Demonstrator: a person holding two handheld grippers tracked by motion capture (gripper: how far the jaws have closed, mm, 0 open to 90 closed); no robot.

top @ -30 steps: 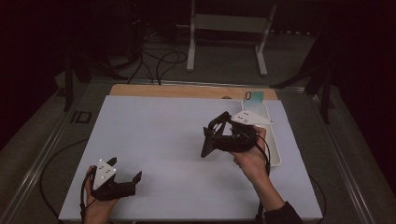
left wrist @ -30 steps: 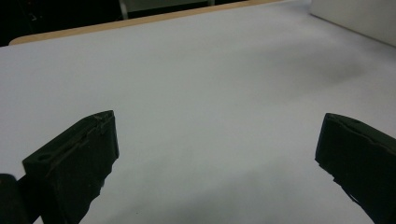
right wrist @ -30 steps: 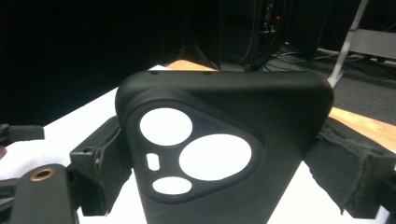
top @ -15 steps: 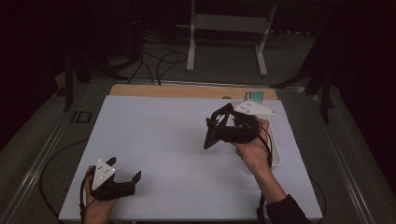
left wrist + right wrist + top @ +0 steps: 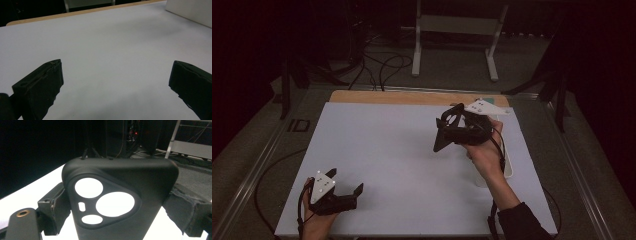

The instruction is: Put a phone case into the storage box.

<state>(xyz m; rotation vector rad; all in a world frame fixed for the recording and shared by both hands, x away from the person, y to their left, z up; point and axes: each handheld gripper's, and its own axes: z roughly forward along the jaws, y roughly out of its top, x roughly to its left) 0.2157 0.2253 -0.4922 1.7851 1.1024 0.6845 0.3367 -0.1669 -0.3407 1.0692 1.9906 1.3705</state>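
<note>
Overhead, the right gripper (image 5: 447,134) is lifted above the right half of the white table (image 5: 377,150), clamped on a black phone case (image 5: 451,129) whose long axis slants down and left toward the mat's middle. The left gripper (image 5: 346,192) rests low at the near left corner, well apart, so the right hand is the one carrying the work. Against the earlier frame, the case has risen slightly and tipped further leftward; the left hand has barely shifted.

In the left gripper view, its jaws stand wide with nothing but bare table between them.

In the right gripper view, the phone case (image 5: 120,202) sits squeezed between both jaws, camera cut-outs facing the lens (its top edge points away from the hand).
</note>
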